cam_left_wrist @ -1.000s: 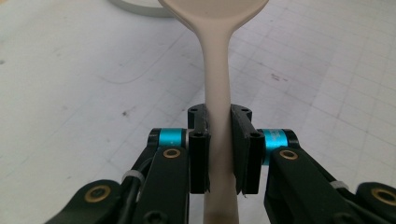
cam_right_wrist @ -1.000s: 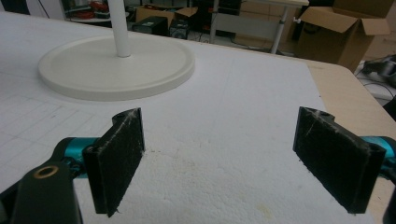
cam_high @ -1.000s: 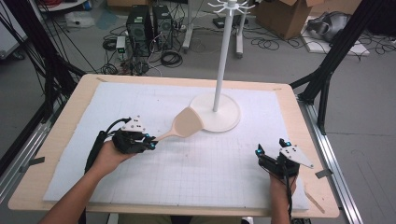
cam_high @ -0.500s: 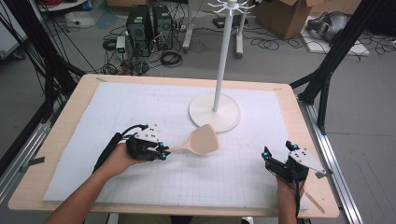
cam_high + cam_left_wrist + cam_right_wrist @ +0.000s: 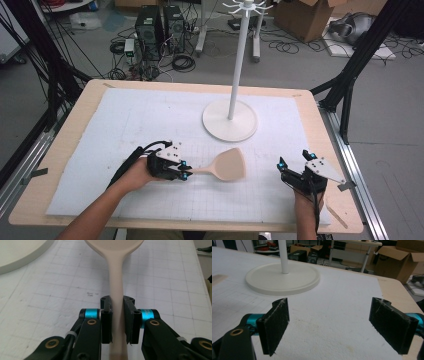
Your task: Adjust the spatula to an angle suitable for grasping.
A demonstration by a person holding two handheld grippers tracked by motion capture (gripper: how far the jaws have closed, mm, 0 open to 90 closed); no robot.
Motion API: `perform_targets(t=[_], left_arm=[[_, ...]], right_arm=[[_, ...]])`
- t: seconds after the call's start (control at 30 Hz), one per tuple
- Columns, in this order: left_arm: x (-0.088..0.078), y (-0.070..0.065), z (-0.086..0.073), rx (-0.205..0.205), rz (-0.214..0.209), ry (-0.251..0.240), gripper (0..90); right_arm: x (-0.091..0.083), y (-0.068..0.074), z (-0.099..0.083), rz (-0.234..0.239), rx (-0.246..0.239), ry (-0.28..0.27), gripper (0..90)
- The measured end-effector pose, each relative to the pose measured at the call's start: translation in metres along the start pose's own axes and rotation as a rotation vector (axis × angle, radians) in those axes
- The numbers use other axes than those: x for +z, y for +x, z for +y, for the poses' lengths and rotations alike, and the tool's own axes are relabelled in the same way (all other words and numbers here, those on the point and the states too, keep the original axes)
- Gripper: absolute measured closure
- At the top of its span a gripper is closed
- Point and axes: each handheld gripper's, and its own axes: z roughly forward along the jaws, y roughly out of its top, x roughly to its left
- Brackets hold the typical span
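A beige spatula lies low over the white gridded mat, its flat head pointing right, just in front of the white stand's round base. My left gripper is shut on its handle. In the left gripper view both black pads press the handle, and the head runs out of the top edge. My right gripper rests near the mat's front right, open and holding nothing. Its pads stand wide apart, facing the stand base.
The stand's thin white pole rises from the base to a hook crown at the top. A white mat covers the wooden table. Black frame legs flank the table, with cables, computers and boxes on the floor behind.
My left gripper has carried the spatula right and toward the person, away from the stand base. The right gripper has shifted slightly right and nearer.
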Motion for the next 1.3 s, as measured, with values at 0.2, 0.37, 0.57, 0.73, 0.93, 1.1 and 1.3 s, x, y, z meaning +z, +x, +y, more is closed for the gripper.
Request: perform_targets(t=[0.2, 0.37, 0.57, 0.73, 0.93, 1.1, 1.3], left_arm=[[0.012, -0.003, 0.004, 0.017, -0.041, 0.029, 77.9], [0.019, -0.002, 0.004, 0.02, -0.057, 0.059, 77.9], [0.025, 0.001, 0.0, 0.007, -0.073, 0.064, 77.6], [0.016, 0.003, 0.001, -0.099, -0.042, 0.01, 53.1], [-0.022, 0.006, -0.01, -0.231, 0.082, -0.207, 36.8], [-0.057, 0.007, -0.036, -0.309, 0.27, -0.384, 18.6], [-0.088, 0.004, -0.071, -0.393, 0.398, -0.472, 18.2]], right_arm=[[0.001, 0.002, 0.002, 0.011, -0.007, 0.003, 15.3], [0.003, 0.004, 0.004, 0.027, -0.01, 0.009, 15.2], [0.004, 0.006, 0.005, 0.044, -0.018, 0.012, 15.2], [0.005, 0.009, 0.007, 0.056, -0.019, 0.011, 15.2], [0.006, 0.015, 0.015, 0.109, -0.016, -0.005, 15.2], [0.009, 0.024, 0.025, 0.191, -0.038, -0.025, 15.1], [0.018, 0.041, 0.036, 0.32, -0.093, -0.02, 15.2]])
